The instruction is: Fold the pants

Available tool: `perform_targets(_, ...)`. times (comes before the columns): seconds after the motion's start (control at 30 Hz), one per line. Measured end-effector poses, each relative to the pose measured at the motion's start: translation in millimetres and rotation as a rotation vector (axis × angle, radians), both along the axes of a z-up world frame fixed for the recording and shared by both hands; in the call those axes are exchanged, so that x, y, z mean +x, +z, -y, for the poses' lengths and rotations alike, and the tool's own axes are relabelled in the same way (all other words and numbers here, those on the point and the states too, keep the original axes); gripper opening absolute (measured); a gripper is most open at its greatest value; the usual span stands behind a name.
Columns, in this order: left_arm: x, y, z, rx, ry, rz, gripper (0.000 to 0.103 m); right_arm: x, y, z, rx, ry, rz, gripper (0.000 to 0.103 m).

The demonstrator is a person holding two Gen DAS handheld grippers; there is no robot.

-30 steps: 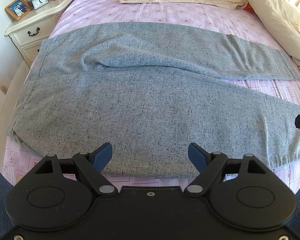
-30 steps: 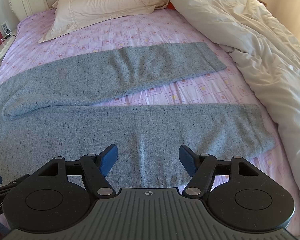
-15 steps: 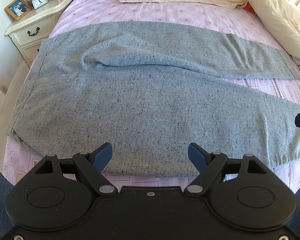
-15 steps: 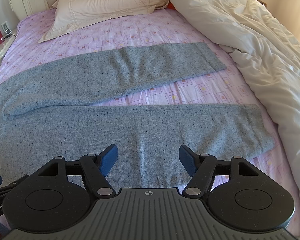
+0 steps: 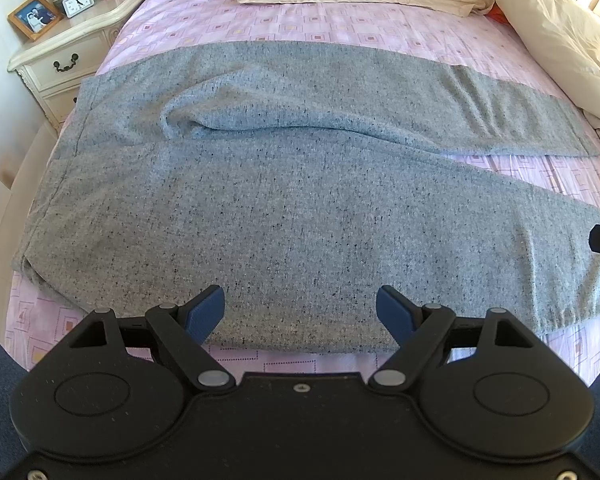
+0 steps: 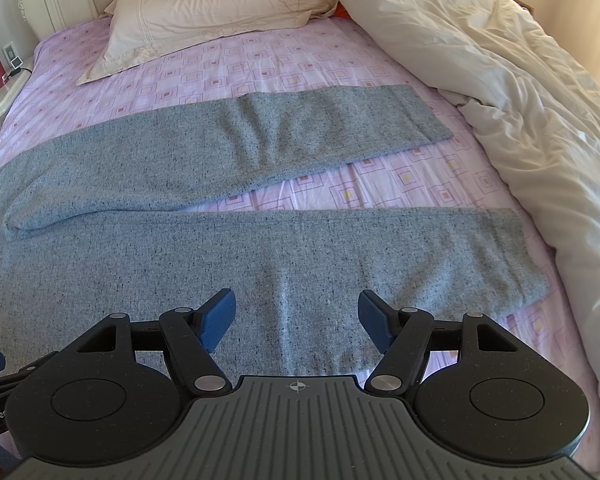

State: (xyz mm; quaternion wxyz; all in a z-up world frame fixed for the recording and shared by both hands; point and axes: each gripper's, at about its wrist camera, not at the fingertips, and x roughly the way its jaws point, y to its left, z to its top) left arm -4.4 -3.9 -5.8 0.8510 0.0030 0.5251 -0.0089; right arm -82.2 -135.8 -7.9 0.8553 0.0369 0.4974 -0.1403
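Grey speckled pants [image 5: 300,208] lie spread flat across the pink patterned bed, waistband at the left, both legs running to the right. In the right wrist view the two legs [image 6: 300,248] lie apart in a narrow V, with sheet showing between them. My left gripper [image 5: 300,312] hovers open over the near edge of the seat part, nothing between its blue pads. Over the near edge of the nearer leg, my right gripper [image 6: 296,320] is open too and holds nothing. A fold bunches at the crotch [image 5: 188,120].
A cream pillow [image 6: 220,12] lies at the head of the bed. A rumpled cream duvet [image 6: 500,100] covers the right side. A white nightstand [image 5: 64,56] with a photo frame, clock and red bottle stands at the left. Dark blue trouser legs show at the bottom corners.
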Motion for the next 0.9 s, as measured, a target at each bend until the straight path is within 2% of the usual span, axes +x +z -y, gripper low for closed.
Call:
perform_targets(0.57,-1,-1,2,0.003,-0.007,-0.001,0.083,-1,0,1,-0.004,0.005,-0.004,0.067)
perform_targets(0.67,-2,-2,2,-0.002,-0.014,0.002,0.078,-2,-1,5,0.012,-0.002,-0.003,0.067)
perform_targets(0.77,1,-6,0,-0.035,-0.031,-0.027,0.076,-2,-1,8,0.023,-0.013,-0.008,0.067)
perform_targets(0.9,6,-14,-8,-0.082,-0.044,-0.085,0.076,5,-6,3,-0.053,-0.024,-0.088,0.067)
